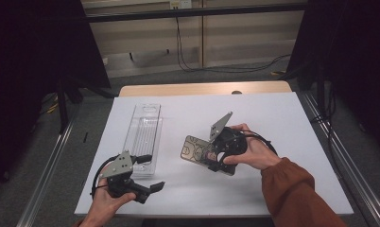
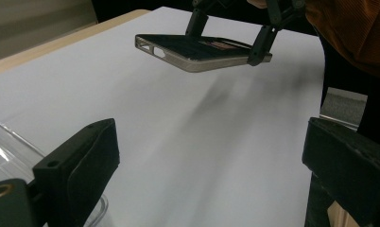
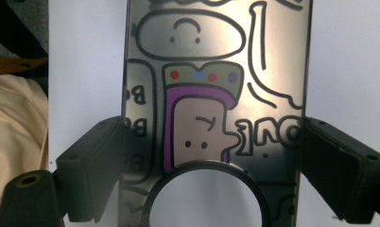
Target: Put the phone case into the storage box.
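A phone case (image 1: 194, 150) with a cartoon drawing is lifted a little above the white table sheet (image 1: 254, 118), right of centre. My right gripper (image 1: 212, 158) is shut on it, one jaw on each long edge. In the right gripper view the case (image 3: 216, 85) spans the gap between the jaws of my right gripper (image 3: 211, 156), and a black-rimmed round opening (image 3: 207, 198) sits at its near end. In the left gripper view the case (image 2: 202, 49) hangs ahead, dark inner side down. My left gripper (image 1: 151, 173) is open and empty near the front left; its jaws (image 2: 211, 161) stand wide apart.
A long clear plastic tray (image 1: 144, 132) lies on the left half of the sheet, its near end beside my left gripper; its corner (image 2: 4, 161) shows in the left gripper view. The wooden table edge (image 1: 202, 89) runs along the back. Dark curtains flank both sides.
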`<move>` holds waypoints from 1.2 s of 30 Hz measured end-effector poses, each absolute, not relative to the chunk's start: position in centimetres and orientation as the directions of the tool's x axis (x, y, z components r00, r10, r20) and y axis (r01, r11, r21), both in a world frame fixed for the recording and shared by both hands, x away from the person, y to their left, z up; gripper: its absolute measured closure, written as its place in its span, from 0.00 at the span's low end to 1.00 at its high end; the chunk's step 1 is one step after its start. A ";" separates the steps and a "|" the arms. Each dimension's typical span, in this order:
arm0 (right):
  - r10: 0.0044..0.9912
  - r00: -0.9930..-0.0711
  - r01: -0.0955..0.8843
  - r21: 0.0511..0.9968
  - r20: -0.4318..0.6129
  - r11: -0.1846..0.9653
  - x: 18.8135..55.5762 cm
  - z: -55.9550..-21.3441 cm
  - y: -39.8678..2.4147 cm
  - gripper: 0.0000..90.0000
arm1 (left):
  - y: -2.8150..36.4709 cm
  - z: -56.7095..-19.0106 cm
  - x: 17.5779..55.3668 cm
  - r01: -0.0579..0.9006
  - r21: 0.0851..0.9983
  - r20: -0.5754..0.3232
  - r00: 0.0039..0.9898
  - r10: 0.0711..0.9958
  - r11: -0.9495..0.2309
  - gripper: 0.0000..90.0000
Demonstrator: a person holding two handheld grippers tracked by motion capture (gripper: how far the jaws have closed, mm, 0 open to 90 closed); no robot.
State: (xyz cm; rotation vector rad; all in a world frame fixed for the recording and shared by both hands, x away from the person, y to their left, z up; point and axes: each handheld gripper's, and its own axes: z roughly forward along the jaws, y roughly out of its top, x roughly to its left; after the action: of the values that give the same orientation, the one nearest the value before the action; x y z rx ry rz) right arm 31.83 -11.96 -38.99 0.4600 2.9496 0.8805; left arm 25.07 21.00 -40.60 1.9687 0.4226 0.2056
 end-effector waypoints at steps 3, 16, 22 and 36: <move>0.275 -0.960 0.261 0.537 0.056 0.802 31.6 -38.9 -11.8 0.13 | 20.6 -40.4 25.3 0.198 0.894 -0.035 0.925 0.378 -0.402 0.09; 0.226 -0.972 0.226 0.503 0.062 0.834 31.3 -39.1 -10.8 0.13 | 18.8 -39.2 26.9 0.180 0.836 -0.026 0.956 0.291 -0.518 0.07; 0.212 -0.975 0.216 0.477 0.062 0.852 30.8 -38.8 -10.5 0.13 | 17.7 -38.7 27.3 0.154 0.806 -0.014 0.970 0.241 -0.572 0.09; 0.155 -0.987 0.159 0.435 0.045 0.886 30.5 -38.3 -9.2 0.13 | 15.5 -38.3 28.3 0.092 0.732 0.025 0.987 0.162 -0.675 0.05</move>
State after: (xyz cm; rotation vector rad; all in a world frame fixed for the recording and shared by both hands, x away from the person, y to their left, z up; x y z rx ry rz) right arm 30.55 -9.25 -38.31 0.2552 3.0596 0.7074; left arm 28.33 15.53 -38.28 2.3156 0.1758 0.1110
